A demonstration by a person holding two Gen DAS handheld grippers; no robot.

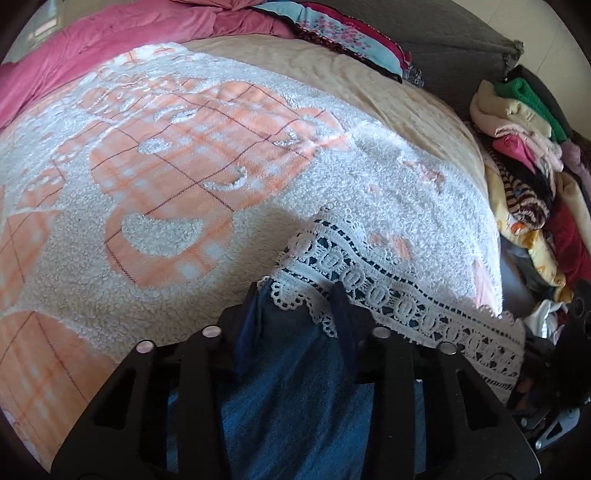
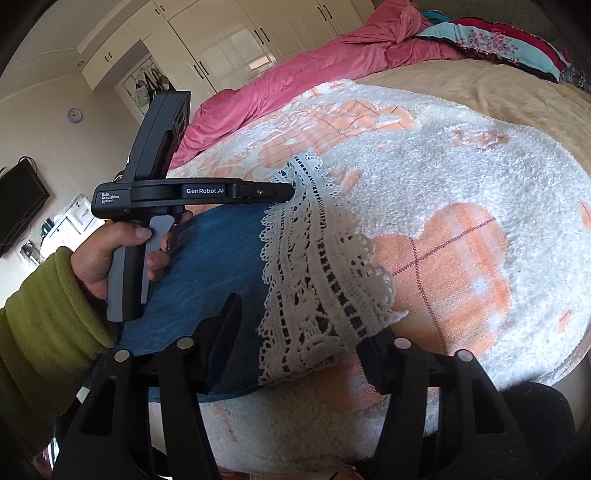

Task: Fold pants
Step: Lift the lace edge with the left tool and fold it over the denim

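Note:
The pants are blue denim (image 1: 291, 387) with a wide white lace hem (image 1: 373, 280). They lie on a white and orange fleece blanket (image 1: 155, 177) on the bed. My left gripper (image 1: 295, 299) has its fingers on either side of the hem edge, with denim and lace between them. In the right wrist view it (image 2: 291, 190) shows from the side, its tip at the far end of the lace (image 2: 317, 266). My right gripper (image 2: 303, 332) is open wide around the near end of the lace hem, over the denim (image 2: 218, 258).
A pink duvet (image 1: 110, 33) and floral pillows (image 1: 343, 33) lie at the bed's far side. A pile of folded clothes (image 1: 524, 155) stands to the right. Wardrobes (image 2: 207, 40) and a wall television (image 2: 18, 199) are behind the left hand.

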